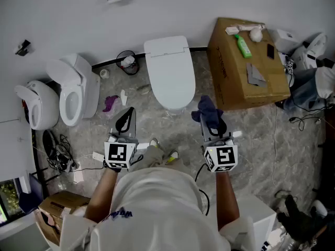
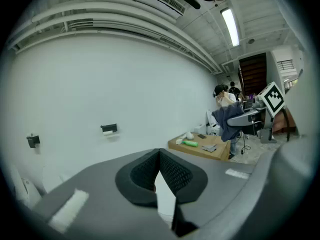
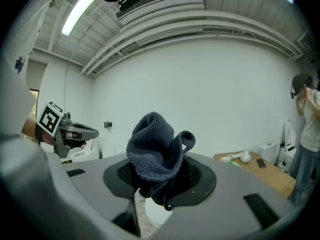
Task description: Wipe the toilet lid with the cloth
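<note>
A white toilet with its lid (image 1: pixel 170 72) down stands against the back wall in the head view. My right gripper (image 1: pixel 209 118) is shut on a dark blue cloth (image 1: pixel 205 110), held above the floor just right of the toilet's front. In the right gripper view the cloth (image 3: pixel 156 151) bunches up out of the closed jaws. My left gripper (image 1: pixel 125 120) hangs to the left of the toilet's front, shut with nothing in it; its pads (image 2: pixel 170 173) meet at the tips.
A large cardboard box (image 1: pixel 246 67) with a green bottle and small items stands right of the toilet. Left are another white toilet (image 1: pixel 73 90) with its seat open, a small bin (image 1: pixel 127 63) and a purple rag (image 1: pixel 110 103). Cables (image 1: pixel 60 150) lie at the left floor.
</note>
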Demonstrator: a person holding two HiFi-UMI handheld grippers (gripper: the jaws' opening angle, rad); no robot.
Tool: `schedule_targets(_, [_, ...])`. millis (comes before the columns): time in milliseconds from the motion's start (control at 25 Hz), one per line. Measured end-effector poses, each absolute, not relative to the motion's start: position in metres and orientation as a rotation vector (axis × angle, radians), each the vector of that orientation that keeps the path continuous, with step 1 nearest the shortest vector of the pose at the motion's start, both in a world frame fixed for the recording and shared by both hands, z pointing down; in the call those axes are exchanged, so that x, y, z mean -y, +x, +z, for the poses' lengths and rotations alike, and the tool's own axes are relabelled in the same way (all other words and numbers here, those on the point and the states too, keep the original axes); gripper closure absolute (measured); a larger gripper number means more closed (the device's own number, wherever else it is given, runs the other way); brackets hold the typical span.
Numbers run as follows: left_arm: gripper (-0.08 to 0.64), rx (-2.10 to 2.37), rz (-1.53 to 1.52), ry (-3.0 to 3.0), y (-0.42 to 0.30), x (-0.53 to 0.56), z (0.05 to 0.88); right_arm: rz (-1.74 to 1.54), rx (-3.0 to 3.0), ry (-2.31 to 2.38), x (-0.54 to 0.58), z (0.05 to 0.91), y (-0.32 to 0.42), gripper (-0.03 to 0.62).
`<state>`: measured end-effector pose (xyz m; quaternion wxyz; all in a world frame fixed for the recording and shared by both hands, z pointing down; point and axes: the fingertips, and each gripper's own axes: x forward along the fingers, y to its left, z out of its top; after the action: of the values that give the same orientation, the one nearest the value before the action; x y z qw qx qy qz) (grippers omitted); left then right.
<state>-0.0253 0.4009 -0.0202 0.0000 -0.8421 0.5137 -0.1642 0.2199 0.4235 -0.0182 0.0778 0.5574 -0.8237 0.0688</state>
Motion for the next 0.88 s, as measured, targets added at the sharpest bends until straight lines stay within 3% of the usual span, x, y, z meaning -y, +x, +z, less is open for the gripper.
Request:
schedule_targets(320, [0.560,-1.682,-0.476,-2.640,-0.085,-0.331,0.003,0.299,2.452,1.669,-0.356,0.007,0.175,0.440])
schedule_targets(880, [0.560,-1.586,-0.474,-2.837,-0.174,-0.088,0.080,0.522,2.213,1.474,-0.140,0.097,0.028,0.426])
